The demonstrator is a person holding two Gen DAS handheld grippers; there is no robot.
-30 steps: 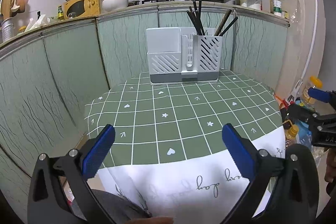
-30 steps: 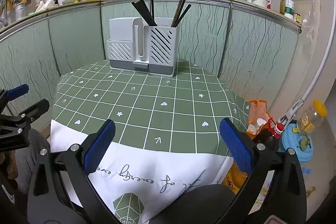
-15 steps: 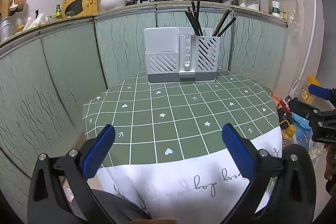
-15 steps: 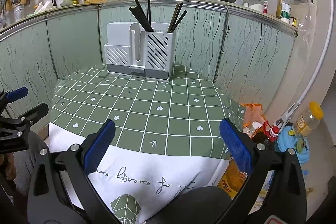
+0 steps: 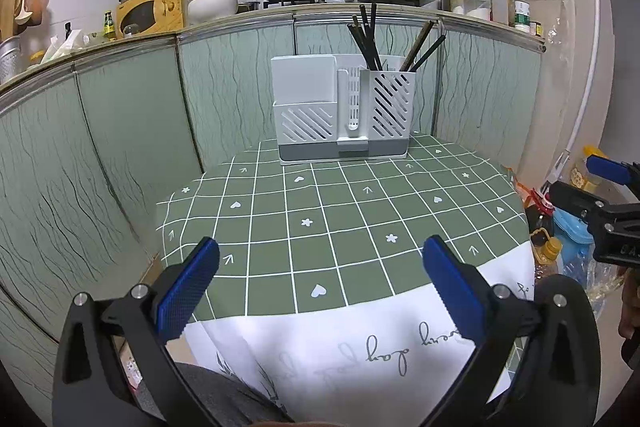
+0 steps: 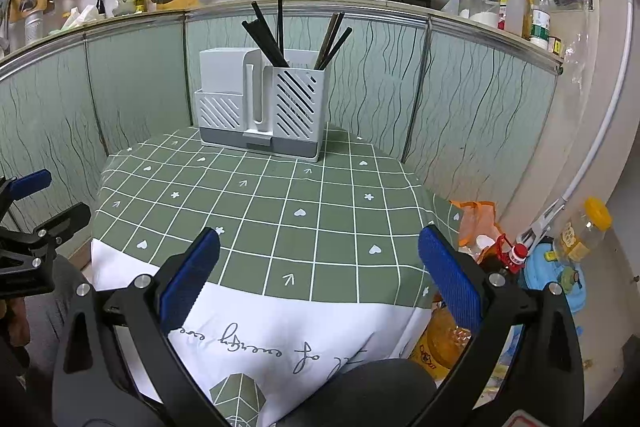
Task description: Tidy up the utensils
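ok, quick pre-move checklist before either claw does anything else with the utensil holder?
1. Left claw open and holding nothing: ok.
2. Right claw open and holding nothing: ok.
3. Utensil holder upright at the far side of the green checked tablecloth: ok.
4. Chopsticks standing in the holder's right-hand compartment: ok. The left compartment shows nothing sticking out; inside, cannot tell.
5. Loose utensils left on the cloth to pick up: none in either view, so the next target: cannot tell.
6. Path from both claws to the holder unobstructed across the cloth: ok.
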